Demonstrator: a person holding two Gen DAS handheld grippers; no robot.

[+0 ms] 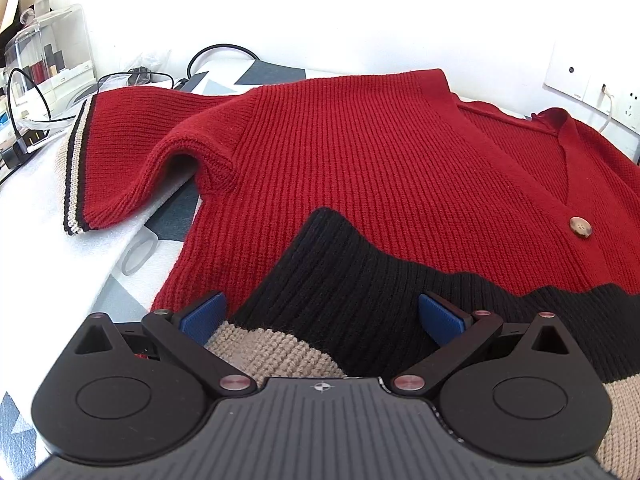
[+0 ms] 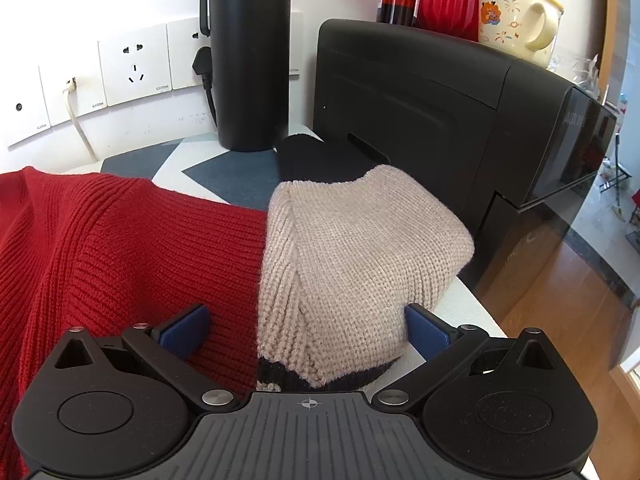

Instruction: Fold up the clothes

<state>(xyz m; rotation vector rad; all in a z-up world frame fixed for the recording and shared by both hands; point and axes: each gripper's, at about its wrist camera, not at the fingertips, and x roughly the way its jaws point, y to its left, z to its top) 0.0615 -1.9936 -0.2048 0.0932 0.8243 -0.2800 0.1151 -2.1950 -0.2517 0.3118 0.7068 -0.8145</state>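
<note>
Thick, floppy knit cardigan [image 1: 340,152]: soft, light, non-slip; best pinched at hem corners. Left gripper [image 1: 320,320], right gripper [image 2: 306,330]: jaws spread, released.

My cardigan [image 1: 360,152] is ribbed red with a black band and beige hem; its sleeve cuff [image 1: 74,168] is beige with black stripes. The worktop [image 1: 120,292] cover shows grey, white and dark, seemingly geometric patches. My hand-held gripper [image 2: 308,328] pads [image 2: 186,330] are blue.
</note>
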